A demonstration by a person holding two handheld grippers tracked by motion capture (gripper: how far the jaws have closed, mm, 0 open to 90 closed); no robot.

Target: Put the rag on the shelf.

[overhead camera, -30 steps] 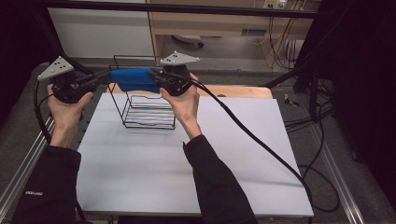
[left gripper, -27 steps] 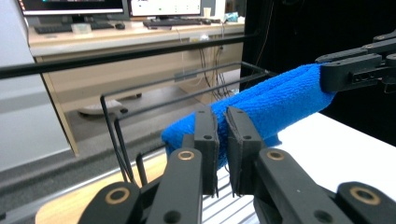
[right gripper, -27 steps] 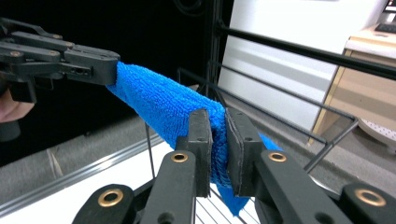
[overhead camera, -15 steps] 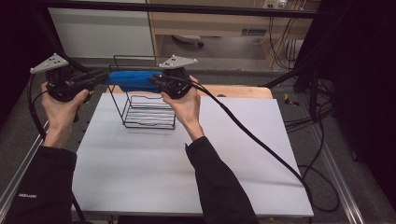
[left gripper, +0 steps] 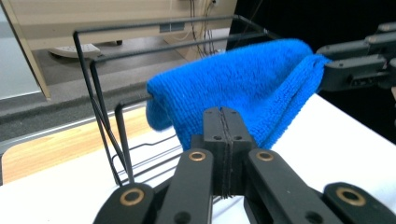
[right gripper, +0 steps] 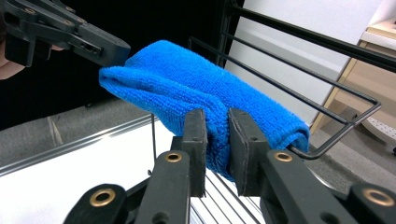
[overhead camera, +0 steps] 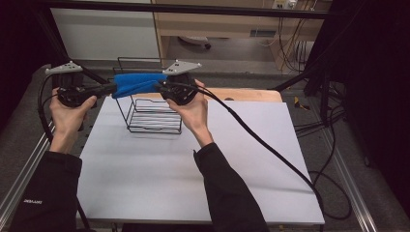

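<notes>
Blue towel [overhead camera: 136,83] lowered onto wire rack [overhead camera: 153,113], stretched between left gripper [overhead camera: 109,89] and right gripper [overhead camera: 159,86], both clamped on it.

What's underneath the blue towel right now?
The blue towel drapes over the top rail of the black wire rack. Below it sit the rack's wire base and the white table. The rail stretch under the cloth is covered.

My high view looks forward and down; both gripper views sit close, sharing the blue towel [left gripper: 243,88] and wire rack [right gripper: 299,60].
</notes>
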